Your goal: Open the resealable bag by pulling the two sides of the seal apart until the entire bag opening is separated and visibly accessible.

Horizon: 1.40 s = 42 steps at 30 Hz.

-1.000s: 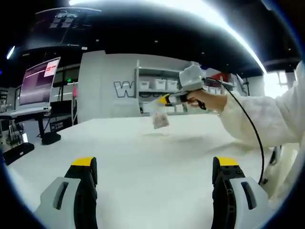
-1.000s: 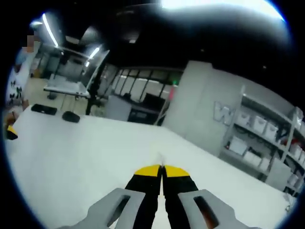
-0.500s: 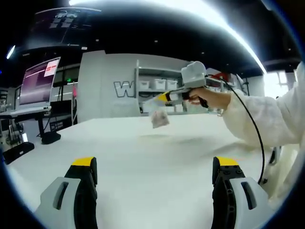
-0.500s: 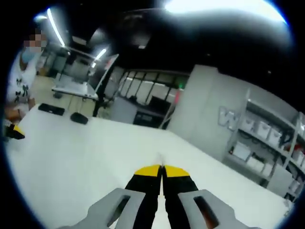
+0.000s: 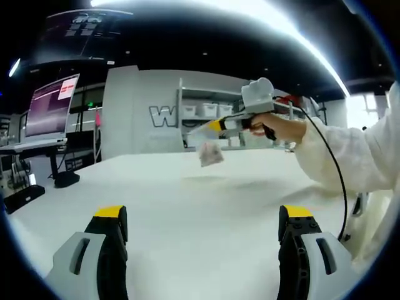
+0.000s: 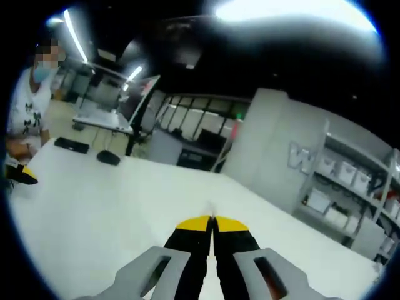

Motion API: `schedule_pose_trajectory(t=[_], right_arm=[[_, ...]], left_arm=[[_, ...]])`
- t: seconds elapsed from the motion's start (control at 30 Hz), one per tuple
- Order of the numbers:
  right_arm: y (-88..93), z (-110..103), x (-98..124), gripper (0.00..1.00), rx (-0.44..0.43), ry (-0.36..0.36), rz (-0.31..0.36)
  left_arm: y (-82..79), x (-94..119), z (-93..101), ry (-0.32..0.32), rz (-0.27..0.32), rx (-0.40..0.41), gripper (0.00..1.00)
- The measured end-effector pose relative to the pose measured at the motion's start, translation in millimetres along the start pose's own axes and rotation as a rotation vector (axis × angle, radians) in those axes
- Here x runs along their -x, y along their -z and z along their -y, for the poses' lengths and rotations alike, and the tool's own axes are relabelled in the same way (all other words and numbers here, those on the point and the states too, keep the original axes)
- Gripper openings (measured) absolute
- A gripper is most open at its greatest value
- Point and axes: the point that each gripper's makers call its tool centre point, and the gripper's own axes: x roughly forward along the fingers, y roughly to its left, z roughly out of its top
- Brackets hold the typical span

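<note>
My right claw (image 5: 214, 127) was clamped on the top edge of the small clear resealable bag (image 5: 210, 153), hanging above the white surface (image 5: 187, 212). My left claw (image 5: 203, 234) gaped wide, well apart from it. Seal apparently unopened; next, the left should pinch the opposite lip.

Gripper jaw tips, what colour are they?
Yellow tips on black jaws, clearest on the right gripper in the right gripper view.

- I see the bag (image 5: 210, 154) small and blurry, so I can't tell if its top is open.
- In my right gripper view, the closed tips of the right gripper (image 6: 212, 222) hide nearly all of the bag.
- The shelf boxes (image 5: 210, 110) are too small to read.
</note>
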Motion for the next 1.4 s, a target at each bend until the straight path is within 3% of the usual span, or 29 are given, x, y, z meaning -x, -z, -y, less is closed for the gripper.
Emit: schedule_pose_trajectory(t=[0.5,1.4], right_arm=[[-10.2,-7,16,0.0,0.019,-0.013,0.033],[-13.3,-11,33,0.0,0.037,-0.028,0.049]], left_arm=[[-2.9,0,2.5,0.005,0.005,-0.01,1.0],[-4.0,1,5.4,0.01,0.001,-0.017,1.0]])
